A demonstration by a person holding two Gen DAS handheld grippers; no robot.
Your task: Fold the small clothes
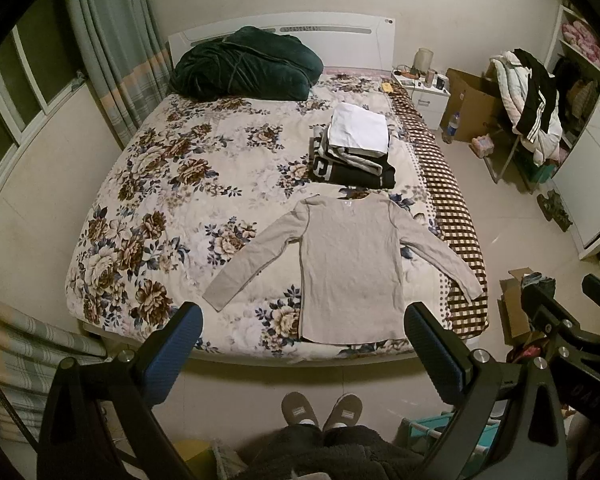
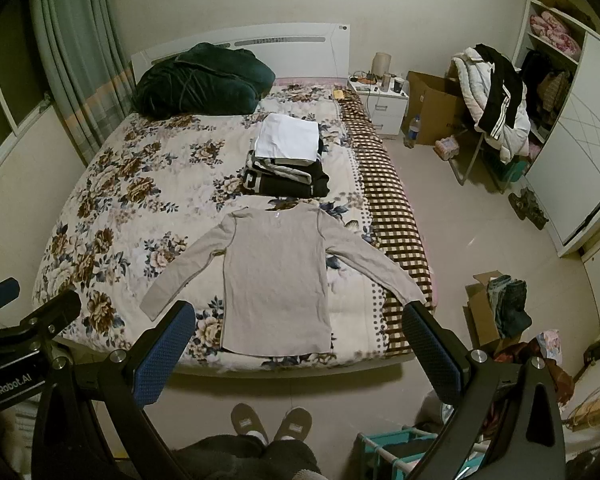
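A beige long-sleeved shirt [image 1: 350, 268] lies flat on the floral bedspread [image 1: 148, 184], sleeves spread, hem toward me. It also shows in the right wrist view [image 2: 276, 276]. Behind it stands a stack of folded clothes [image 1: 354, 148], white piece on top, also in the right wrist view [image 2: 286, 156]. My left gripper [image 1: 302, 332] is open and empty, held above the foot of the bed. My right gripper [image 2: 298, 334] is open and empty, beside the left one, also back from the shirt. Neither touches the cloth.
A dark green duvet [image 1: 244, 64] lies at the headboard. A checked blanket [image 1: 448, 200] runs along the bed's right edge. A cardboard box of clothes [image 2: 496, 312] sits on the floor at right. A chair piled with coats [image 2: 492, 100] and a nightstand [image 2: 380, 100] stand farther back.
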